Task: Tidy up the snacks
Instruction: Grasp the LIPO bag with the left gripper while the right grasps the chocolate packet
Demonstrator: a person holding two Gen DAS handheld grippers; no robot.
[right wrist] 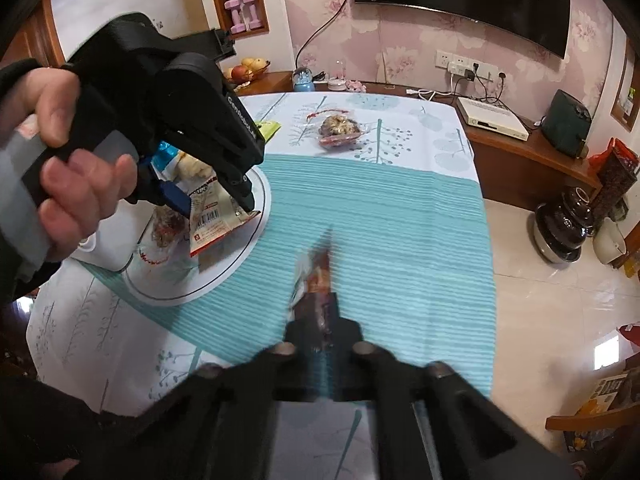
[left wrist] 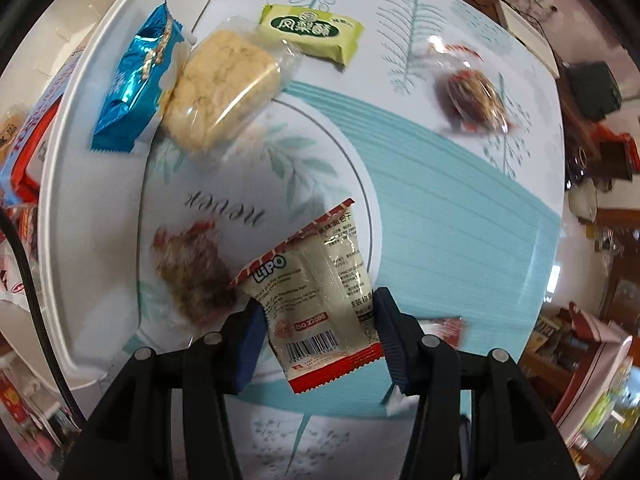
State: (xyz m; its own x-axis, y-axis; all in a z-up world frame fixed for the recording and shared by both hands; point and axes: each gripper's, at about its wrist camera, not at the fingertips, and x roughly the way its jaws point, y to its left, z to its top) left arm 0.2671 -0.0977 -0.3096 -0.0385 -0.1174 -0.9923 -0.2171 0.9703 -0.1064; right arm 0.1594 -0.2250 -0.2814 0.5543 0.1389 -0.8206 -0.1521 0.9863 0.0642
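Bright, even daylight; fisheye bending and dark corners; motion blur smears the right gripper, glare on wrappers

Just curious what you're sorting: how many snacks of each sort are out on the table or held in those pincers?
Blue packet: 1
Green packet: 1
LiPO packet, in the left gripper: 1
Clear-wrapped pale cake: 1
Clear-wrapped brown treats: 2
Blurred reddish snack, in the right gripper: 1
Total: 7
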